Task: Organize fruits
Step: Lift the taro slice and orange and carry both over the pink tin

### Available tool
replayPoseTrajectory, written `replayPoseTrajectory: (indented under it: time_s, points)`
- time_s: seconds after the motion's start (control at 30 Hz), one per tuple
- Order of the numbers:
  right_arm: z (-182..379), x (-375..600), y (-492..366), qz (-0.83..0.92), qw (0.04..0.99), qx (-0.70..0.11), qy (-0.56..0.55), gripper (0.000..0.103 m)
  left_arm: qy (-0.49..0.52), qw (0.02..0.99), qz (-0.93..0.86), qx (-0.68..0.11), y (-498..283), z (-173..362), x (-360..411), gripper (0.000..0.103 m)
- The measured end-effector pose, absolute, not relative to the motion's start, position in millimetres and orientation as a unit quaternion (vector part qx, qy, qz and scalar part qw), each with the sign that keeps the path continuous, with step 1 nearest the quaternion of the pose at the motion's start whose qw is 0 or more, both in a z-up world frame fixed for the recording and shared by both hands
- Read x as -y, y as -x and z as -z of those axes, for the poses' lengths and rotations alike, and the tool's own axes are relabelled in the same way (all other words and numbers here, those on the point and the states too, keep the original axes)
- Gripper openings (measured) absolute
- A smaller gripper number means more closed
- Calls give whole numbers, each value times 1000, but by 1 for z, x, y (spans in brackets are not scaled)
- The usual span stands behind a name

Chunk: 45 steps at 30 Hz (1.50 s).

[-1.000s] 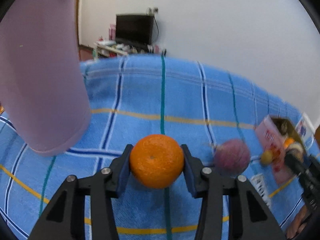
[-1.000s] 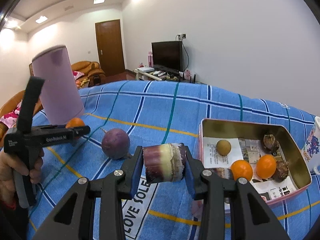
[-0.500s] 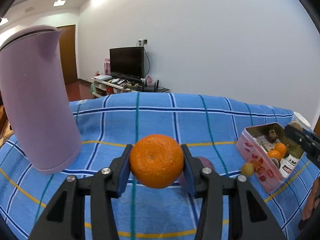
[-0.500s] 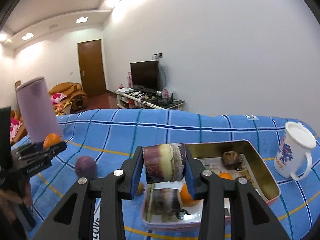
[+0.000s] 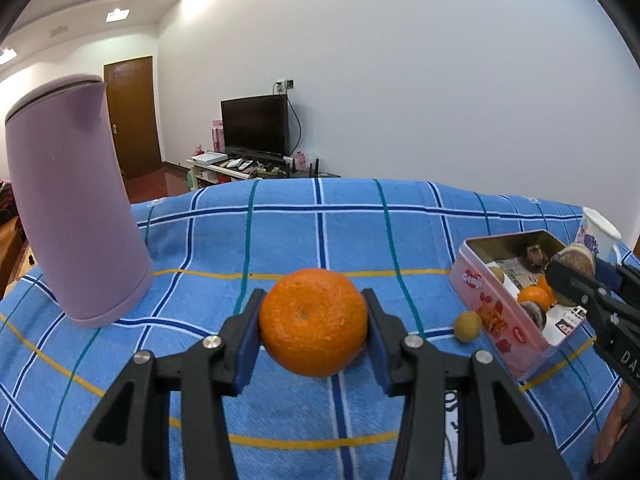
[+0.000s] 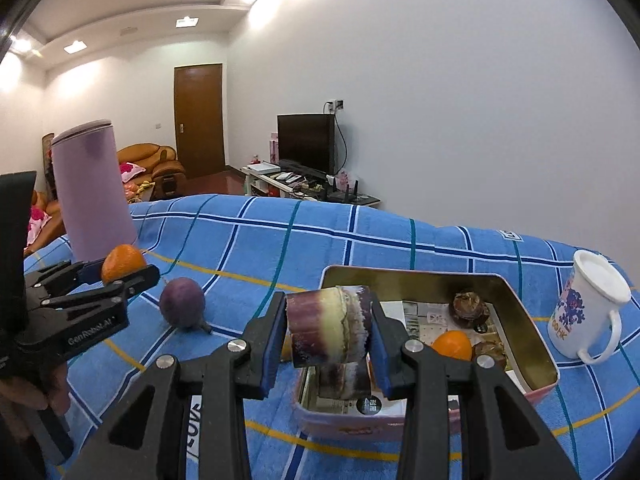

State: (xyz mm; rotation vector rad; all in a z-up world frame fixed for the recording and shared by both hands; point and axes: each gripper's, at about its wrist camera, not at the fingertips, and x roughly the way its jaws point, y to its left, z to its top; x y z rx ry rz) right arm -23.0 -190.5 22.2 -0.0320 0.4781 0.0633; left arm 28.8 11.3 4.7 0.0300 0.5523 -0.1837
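Note:
My left gripper (image 5: 314, 326) is shut on an orange (image 5: 313, 322) and holds it above the blue checked cloth. It also shows in the right wrist view (image 6: 120, 270). My right gripper (image 6: 330, 330) is shut on a purple and cream sugarcane piece (image 6: 329, 327), held over the near end of the pink tin (image 6: 536, 360). The tin (image 5: 492, 312) holds oranges (image 6: 452, 344), dark brown fruits (image 6: 468, 306) and another sugarcane piece (image 6: 344, 378). A purple round fruit (image 6: 183, 307) lies on the cloth left of the tin. A small yellow-brown fruit (image 5: 467, 326) lies against the tin's side.
A tall lilac canister (image 5: 76, 232) stands at the left on the cloth (image 5: 320, 232). A white mug with a blue print (image 6: 588, 316) stands right of the tin. A TV and stand are against the far wall.
Both grippers have lifted with their fruit still held. The right gripper has moved right, over the tin's near end. The left gripper has risen and swung towards the tin.

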Motion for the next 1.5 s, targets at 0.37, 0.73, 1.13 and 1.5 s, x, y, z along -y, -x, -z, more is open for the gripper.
replayPoseTrajectory:
  time_s: [0.37, 0.73, 1.13, 1.5]
  points:
    - [-25, 208, 35, -23, 973, -230, 7, 39, -23, 959, 83, -271, -12, -5, 10, 48]
    - [-27, 227, 42, -10, 974, -225, 3, 39, -23, 956, 99, -275, -3, -6, 36, 48]
    - [-28, 264, 44, 22, 975, -222, -8, 39, -37, 955, 123, -267, 0, -14, 67, 48]
    - [-28, 305, 46, 64, 973, -222, -21, 39, -55, 951, 147, -265, -3, -15, 104, 48]
